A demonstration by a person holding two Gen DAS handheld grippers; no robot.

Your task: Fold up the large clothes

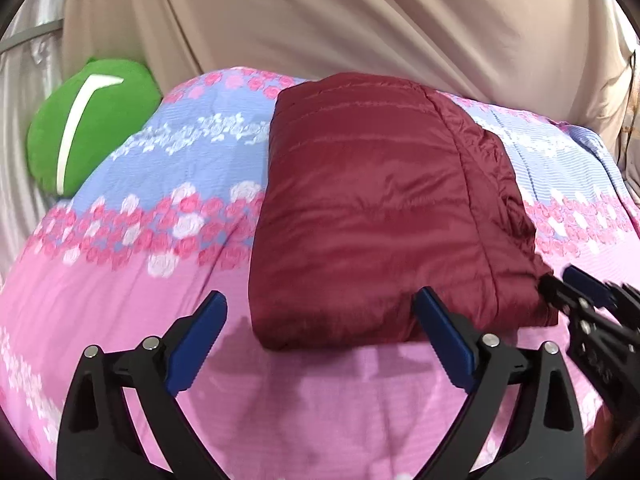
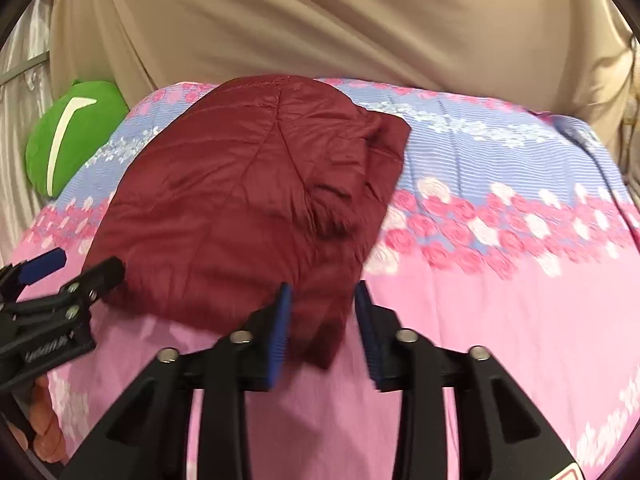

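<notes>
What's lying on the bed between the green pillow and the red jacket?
Nothing: only bare floral bedspread separates the green pillow from the folded jacket, clearest in the left wrist view.

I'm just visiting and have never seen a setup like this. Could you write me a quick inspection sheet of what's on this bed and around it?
Surface: pink and blue floral bedspread, rumpled.
Job's things: dark red quilted puffer jacket, folded into a compact rectangle, lying flat.
Clutter: green plush cushion with a white stripe at the far left edge.
Grippers: left tool wide open at the jacket's near edge; right tool partly open around the jacket's near corner, pads not pressing.
Cables: nothing seen.
Surroundings: beige draped cloth behind the bed.
</notes>
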